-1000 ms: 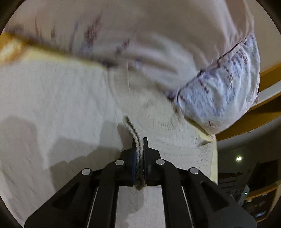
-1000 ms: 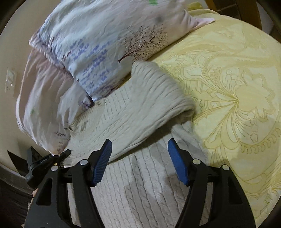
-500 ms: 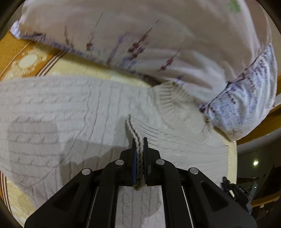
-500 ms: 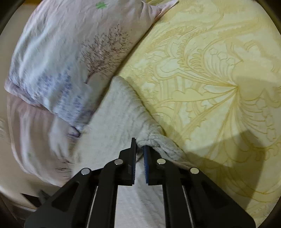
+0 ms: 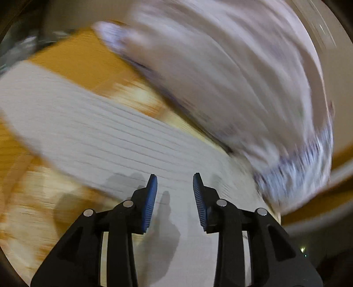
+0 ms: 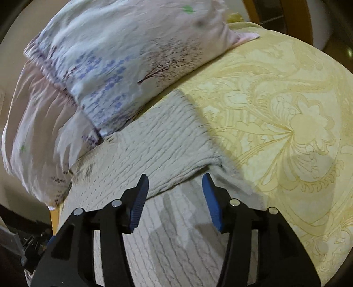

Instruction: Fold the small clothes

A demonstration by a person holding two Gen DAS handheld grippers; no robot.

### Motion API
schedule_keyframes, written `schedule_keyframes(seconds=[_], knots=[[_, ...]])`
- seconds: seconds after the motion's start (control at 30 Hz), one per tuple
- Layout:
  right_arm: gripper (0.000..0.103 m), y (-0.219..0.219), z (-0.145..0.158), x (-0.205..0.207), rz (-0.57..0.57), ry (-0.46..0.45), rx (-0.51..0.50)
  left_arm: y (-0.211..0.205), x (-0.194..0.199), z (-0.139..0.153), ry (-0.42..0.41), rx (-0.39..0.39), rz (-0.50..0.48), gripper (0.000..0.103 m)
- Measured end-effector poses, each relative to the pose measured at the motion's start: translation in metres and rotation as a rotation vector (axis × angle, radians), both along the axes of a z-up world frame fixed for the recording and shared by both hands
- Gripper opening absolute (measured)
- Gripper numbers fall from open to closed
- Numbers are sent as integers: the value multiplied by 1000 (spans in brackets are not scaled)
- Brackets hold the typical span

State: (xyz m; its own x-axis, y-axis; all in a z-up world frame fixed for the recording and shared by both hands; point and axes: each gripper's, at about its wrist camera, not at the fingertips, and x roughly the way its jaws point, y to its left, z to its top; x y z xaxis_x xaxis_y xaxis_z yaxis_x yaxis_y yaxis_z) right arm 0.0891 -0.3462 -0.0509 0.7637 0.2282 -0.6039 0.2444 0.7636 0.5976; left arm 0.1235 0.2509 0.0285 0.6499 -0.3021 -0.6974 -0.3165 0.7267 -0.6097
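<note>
A cream cable-knit sweater [image 6: 163,136] lies on the yellow patterned bedspread [image 6: 286,110], one sleeve folded across its body. My right gripper [image 6: 175,183] is open and empty just above the folded sleeve's edge. In the left wrist view, which is motion-blurred, the sweater [image 5: 106,136] spreads flat below my left gripper [image 5: 175,183], which is open and empty above the knit.
A floral pillow [image 6: 123,66] lies against the sweater's far edge, also blurred in the left wrist view [image 5: 231,77]. Orange and yellow bedspread [image 5: 77,64] shows to the left of the sweater. A wooden bed frame [image 6: 295,19] stands at the back right.
My left gripper has opened and let go of the sweater fold it pinched, and swings fast. My right gripper was shut on the sleeve half a second ago and has opened and released it.
</note>
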Motion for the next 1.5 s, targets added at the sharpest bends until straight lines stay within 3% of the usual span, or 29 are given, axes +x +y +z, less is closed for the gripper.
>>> schedule_keyframes(seconds=[0.13,0.27,0.47,0.6,0.7,0.73,0.77,0.97,1.1,1.3,1.5], knots=[[52,18,2,4,62,5,0,83,-39,-14,55,-51,250,33],[53,39,1,5,119,15,-5,123,-56,-31,88,-129,412,33],[56,57,5,1,168,7,-28,155,-61,-48,56,-254,548,32],[58,55,6,-5,165,3,-37,173,-58,-53,35,-297,608,31],[59,51,5,-10,152,6,-35,184,-56,-57,26,-321,637,24],[59,50,4,-11,149,8,-35,186,-53,-58,30,-318,636,16],[59,48,3,-13,144,10,-33,187,-55,-57,30,-315,631,8],[59,45,3,-16,145,7,-27,178,-51,-35,-70,-310,582,7],[59,48,5,-14,166,-1,-28,154,-37,-4,-184,-333,479,6],[60,50,7,-14,200,-14,-34,62,2,52,-328,-369,176,6],[61,40,7,-19,202,-21,-38,-55,30,65,-341,-357,-118,6]])
